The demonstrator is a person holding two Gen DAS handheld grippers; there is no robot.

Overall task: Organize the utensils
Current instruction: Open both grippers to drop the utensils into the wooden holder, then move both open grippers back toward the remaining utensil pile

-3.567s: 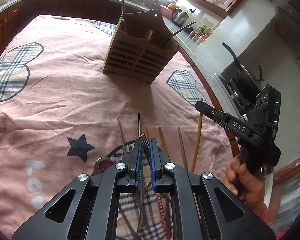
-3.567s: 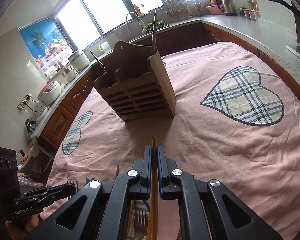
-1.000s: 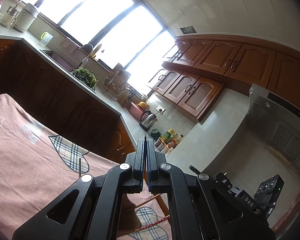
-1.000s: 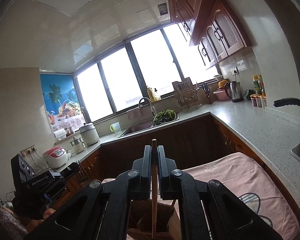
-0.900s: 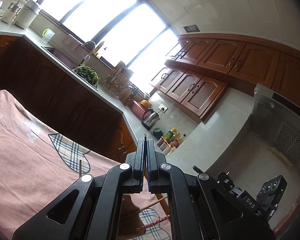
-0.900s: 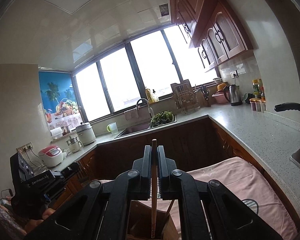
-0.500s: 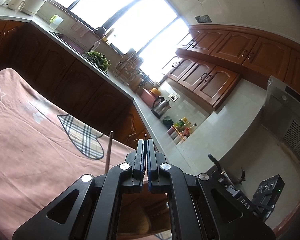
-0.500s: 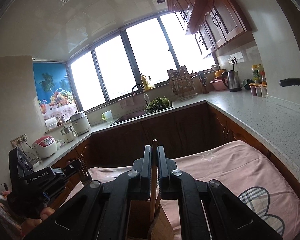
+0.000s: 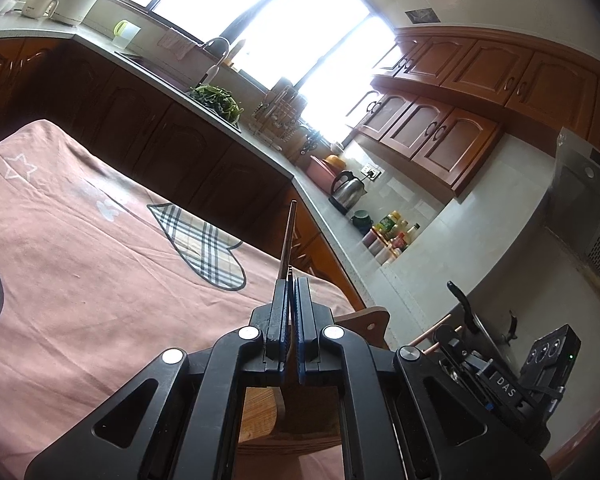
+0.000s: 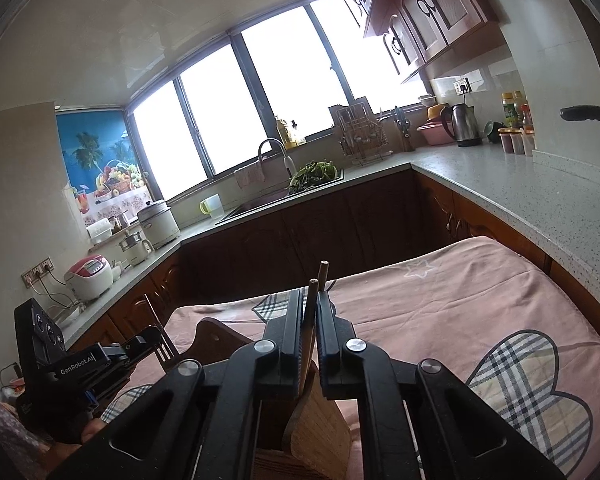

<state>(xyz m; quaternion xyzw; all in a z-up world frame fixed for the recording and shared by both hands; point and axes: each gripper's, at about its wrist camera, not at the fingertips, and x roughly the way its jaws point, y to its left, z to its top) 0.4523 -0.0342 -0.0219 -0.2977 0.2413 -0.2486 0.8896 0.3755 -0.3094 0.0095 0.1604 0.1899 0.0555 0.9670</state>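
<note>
Above the wooden holder on the pink cloth, the right gripper is clamping a chopstick and the left gripper a fork. Insertion is underway; release should follow once each seats.

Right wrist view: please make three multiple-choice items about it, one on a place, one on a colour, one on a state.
1. Where does the kettle stand?
A) on the floor
B) on the counter
C) on a shelf

2. What colour is the tablecloth?
A) pink
B) green
C) white

3. How do the jaws of the right gripper stand?
A) wide open, empty
B) shut on a metal spoon
C) shut on a wooden stick

Key: 1 B, the kettle sits on the grey counter by the wall; 2 A, the cloth is pink with plaid hearts; 3 C, the stick rises between the closed jaws.
</note>
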